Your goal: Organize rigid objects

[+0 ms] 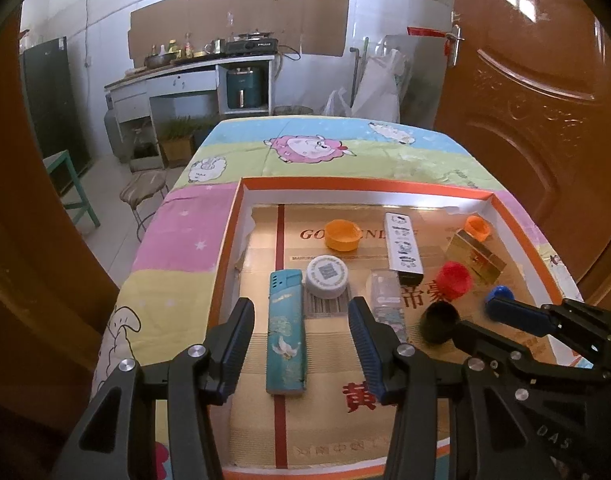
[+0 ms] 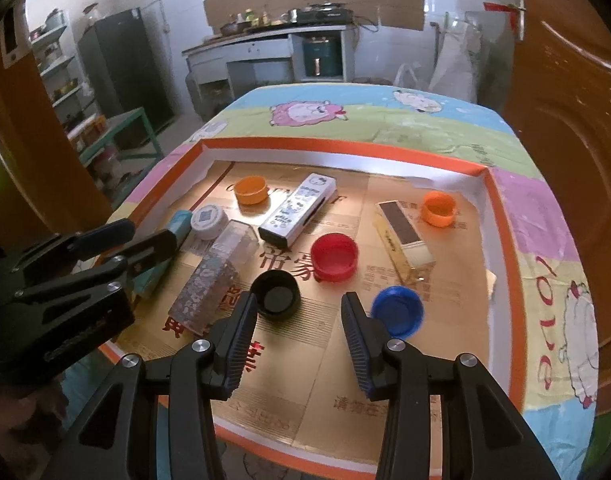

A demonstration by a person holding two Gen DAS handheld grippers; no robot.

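Observation:
An orange-rimmed tray (image 1: 361,185) (image 2: 345,148) holds lighters and bottle caps. My left gripper (image 1: 301,316) is open, its fingers either side of a teal lighter (image 1: 286,332). A white cap (image 1: 326,277), a clear glitter lighter (image 1: 387,304) (image 2: 215,276) and a white printed lighter (image 1: 403,246) (image 2: 297,210) lie nearby. My right gripper (image 2: 297,312) is open and empty, low over the tray between a black cap (image 2: 275,293) and a blue cap (image 2: 397,311). A red cap (image 2: 333,257), two orange caps (image 2: 250,189) (image 2: 438,208) and a gold box (image 2: 403,236) lie further in.
The tray sits on a table with a cartoon sheep cloth (image 1: 305,148). A brown door (image 1: 537,92) stands right of the table. A stool (image 1: 143,192), a green frame (image 1: 71,184) and a kitchen counter (image 1: 193,76) are behind and to the left.

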